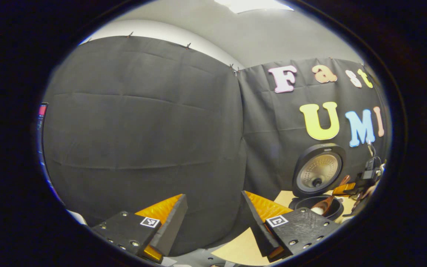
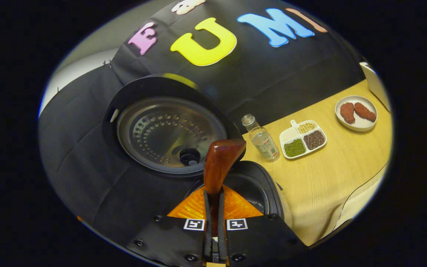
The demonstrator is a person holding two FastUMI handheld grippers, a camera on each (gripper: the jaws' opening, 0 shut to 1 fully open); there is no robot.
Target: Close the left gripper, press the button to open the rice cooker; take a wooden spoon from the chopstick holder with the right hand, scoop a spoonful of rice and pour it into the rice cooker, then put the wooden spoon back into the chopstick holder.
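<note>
Right gripper (image 2: 214, 207) was clamped tight on the wooden spoon (image 2: 219, 163), its bowl tipped over the open rice cooker (image 2: 169, 133) on the desk (image 2: 332, 174), while the left gripper (image 1: 213, 218) hung wide open well off to the side

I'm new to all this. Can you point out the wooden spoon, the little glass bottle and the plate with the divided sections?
wooden spoon (image 2: 219, 163): right gripper view, on its handle.
glass bottle (image 2: 262, 141): right gripper view, on its body.
divided plate (image 2: 292, 133): right gripper view, on its bare section.

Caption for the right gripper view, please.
Right gripper shut on the wooden spoon, holding it over the open rice cooker, lid raised.
</note>
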